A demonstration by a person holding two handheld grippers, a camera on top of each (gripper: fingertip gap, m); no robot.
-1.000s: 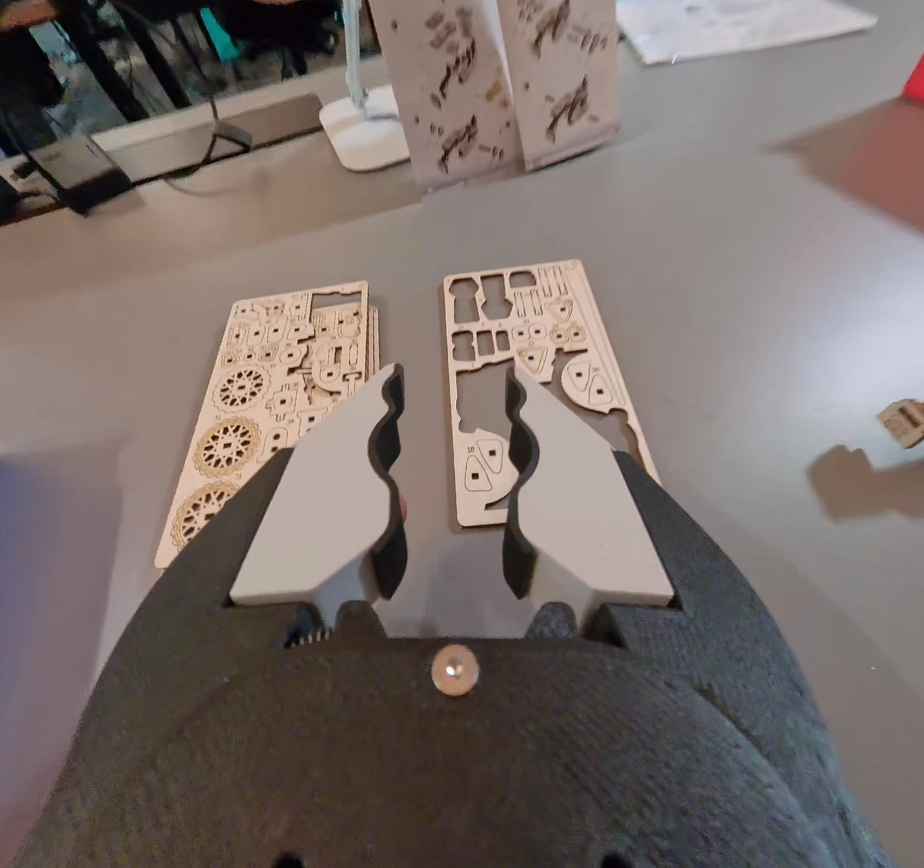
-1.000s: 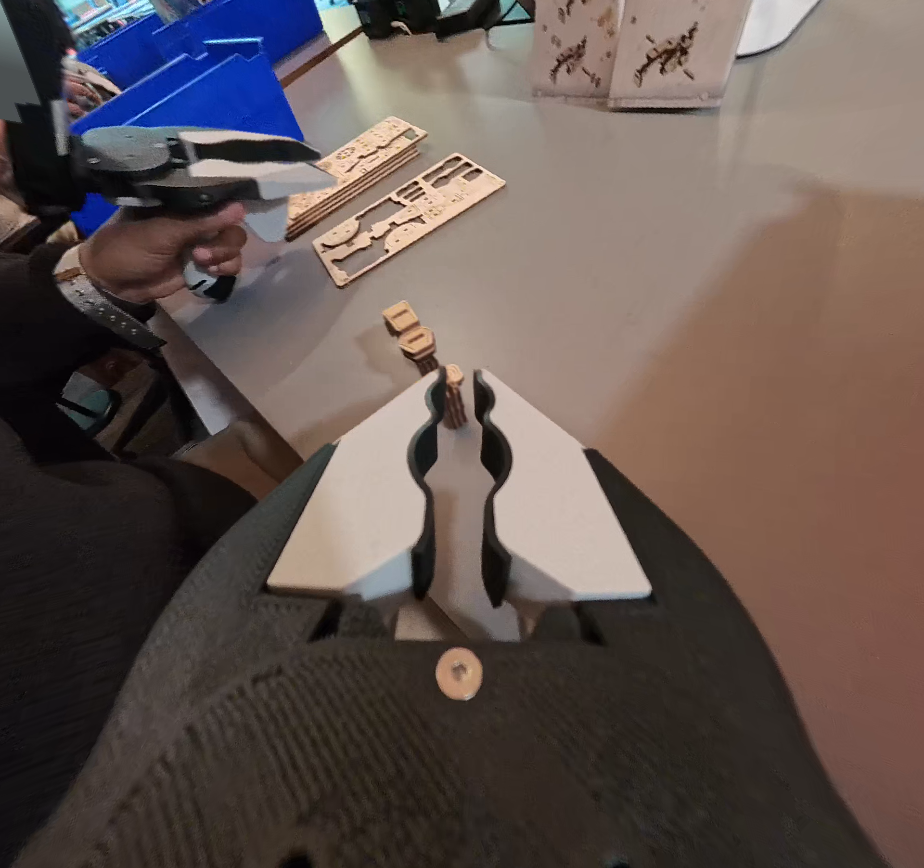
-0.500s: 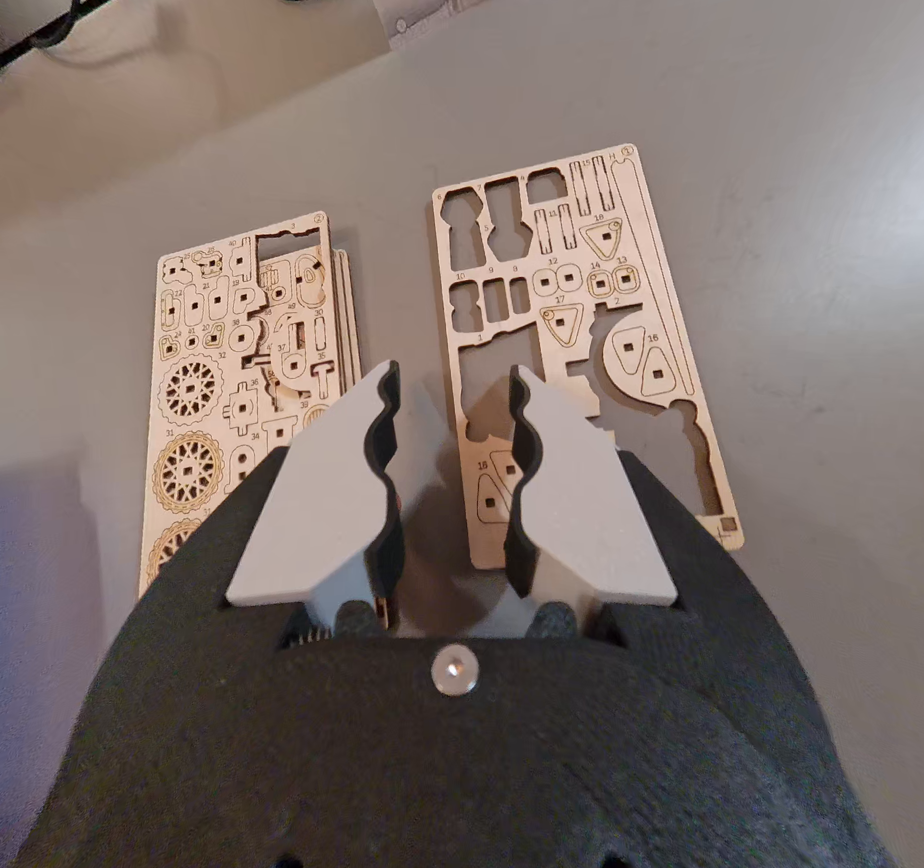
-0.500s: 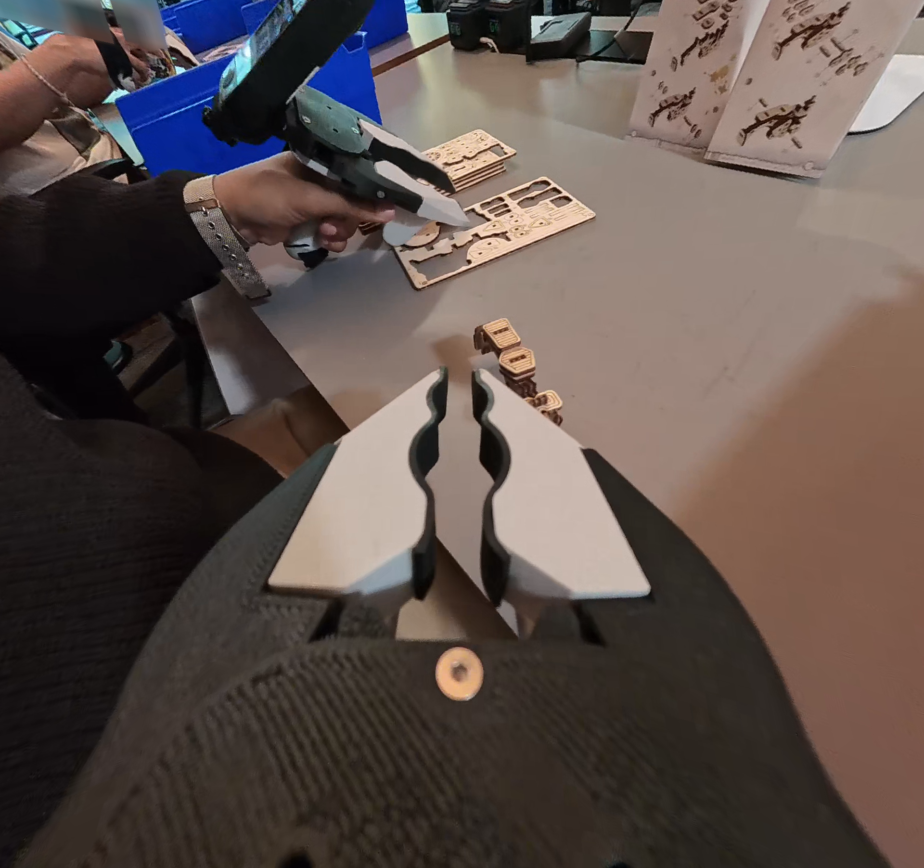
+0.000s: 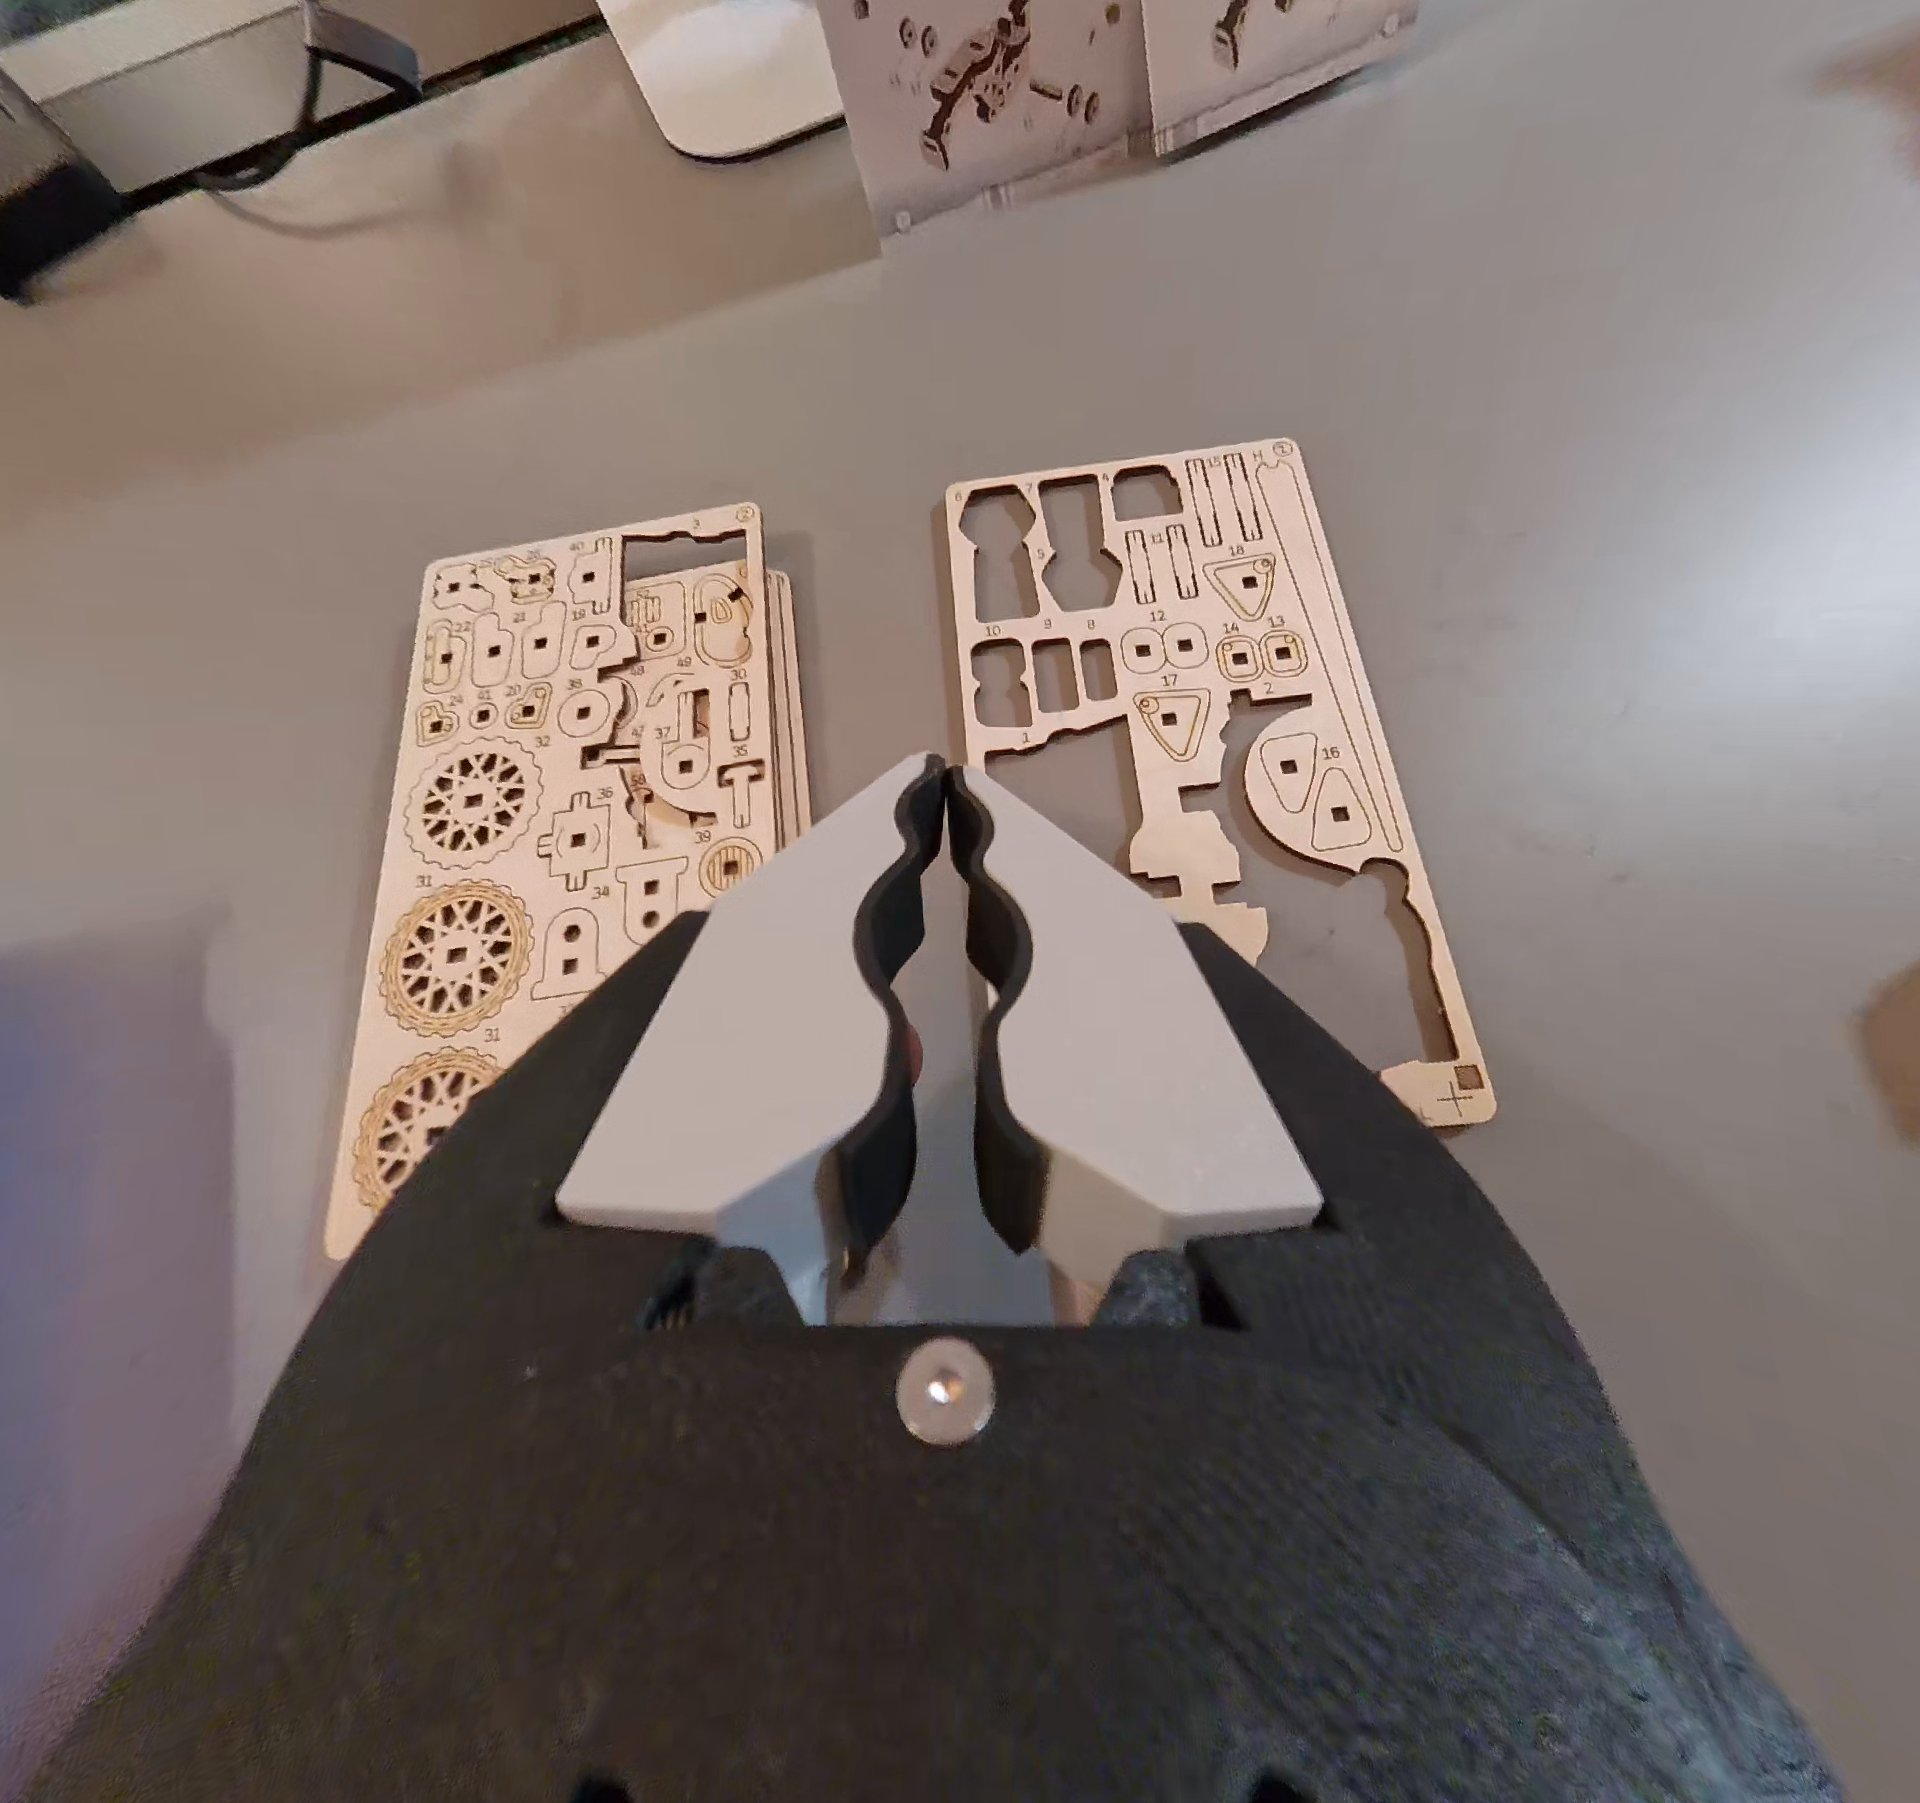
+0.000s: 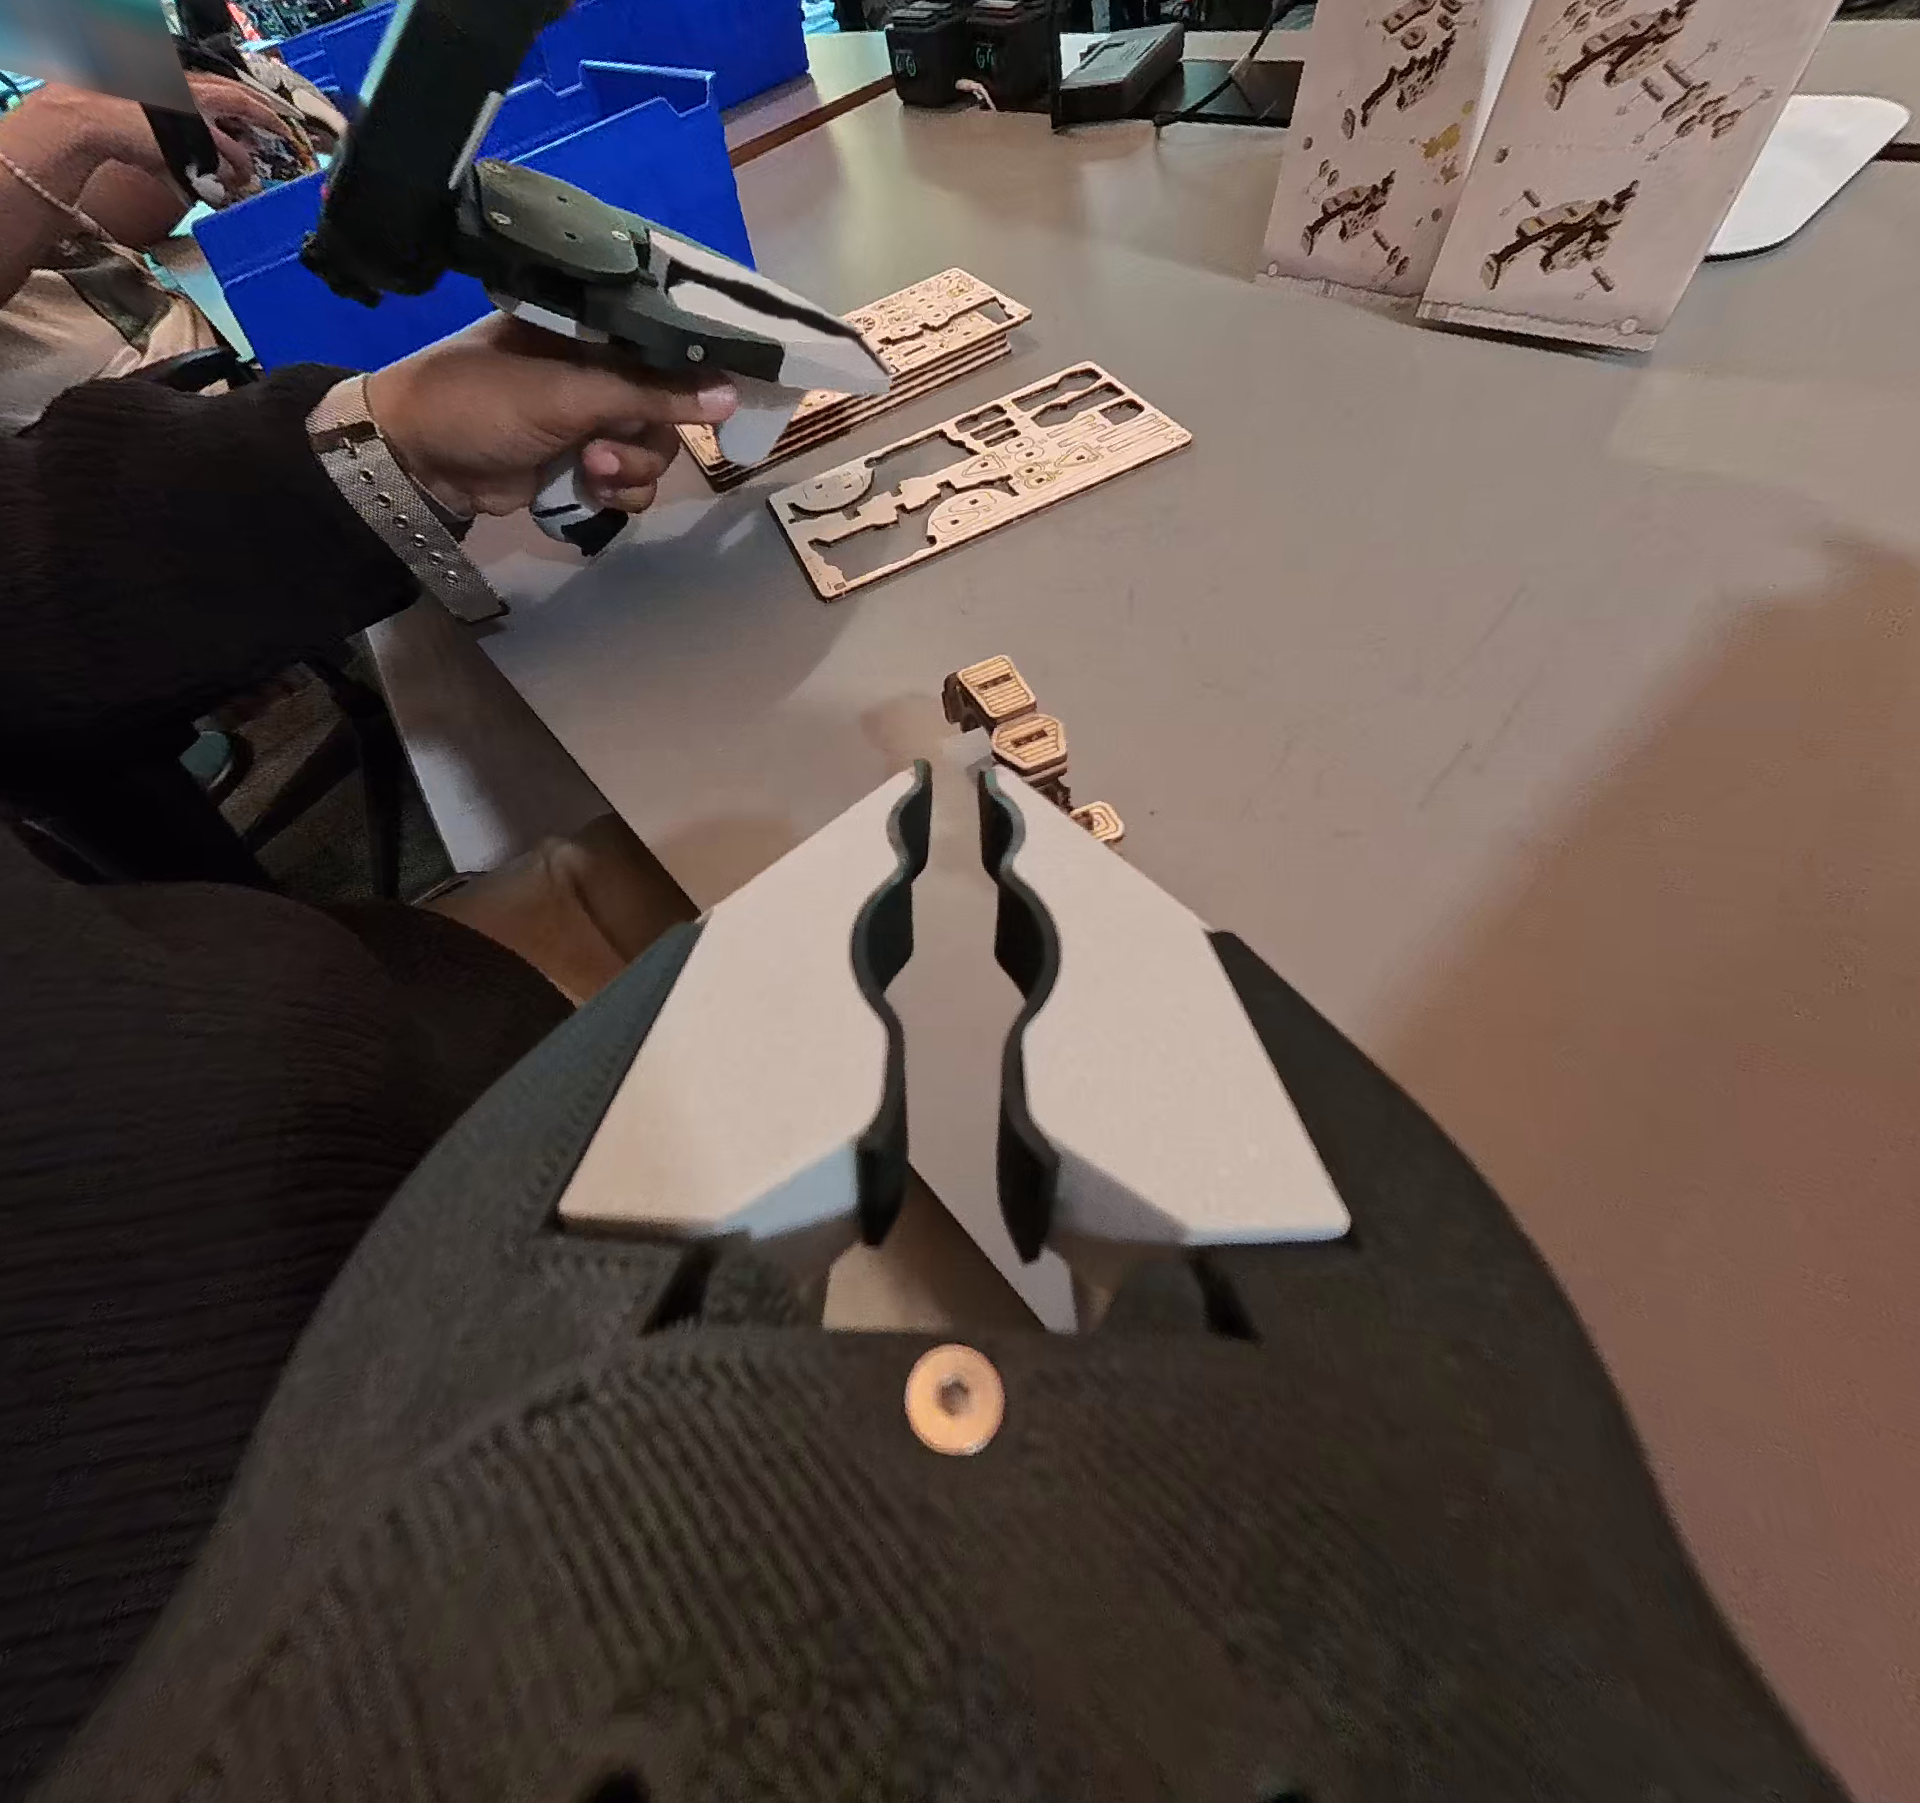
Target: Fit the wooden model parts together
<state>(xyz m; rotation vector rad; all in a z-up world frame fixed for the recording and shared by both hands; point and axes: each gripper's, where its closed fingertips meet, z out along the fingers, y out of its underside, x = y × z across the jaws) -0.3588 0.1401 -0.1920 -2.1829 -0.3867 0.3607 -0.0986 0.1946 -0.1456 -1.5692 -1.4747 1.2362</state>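
Two pale laser-cut wooden sheets lie side by side on the grey table: a stack with wheel shapes (image 5: pixel 582 818) on the left and a partly emptied single sheet (image 5: pixel 1226 714) on the right. My left gripper (image 5: pixel 943 777) hovers above the gap between them, shut with its tips touching and nothing in it. It also shows in the right wrist view (image 6: pixel 831 361), held in a hand over the stack (image 6: pixel 935 330). A small assembled wooden piece (image 6: pixel 1023 735) sits on the table just beyond my right gripper (image 6: pixel 951 777), which is narrowly open and empty.
Folded instruction sheets (image 5: pixel 1039 39) stand at the back beside a white lamp base (image 5: pixel 717 60). Blue bins (image 6: pixel 644 153) and black devices (image 6: pixel 966 49) are at the far left. The table's near edge (image 6: pixel 436 714) runs by the person's dark sleeve (image 6: pixel 156 527). Some 25 cm of space lies between my two pairs of fingers. My left tips are about 25 cm from the small assembled wooden piece (image 6: pixel 1023 735), my right tips only 5 cm.
My left gripper has shut from open and pulled back a little above the sheets. The right gripper stays narrowly open near the small wooden piece.
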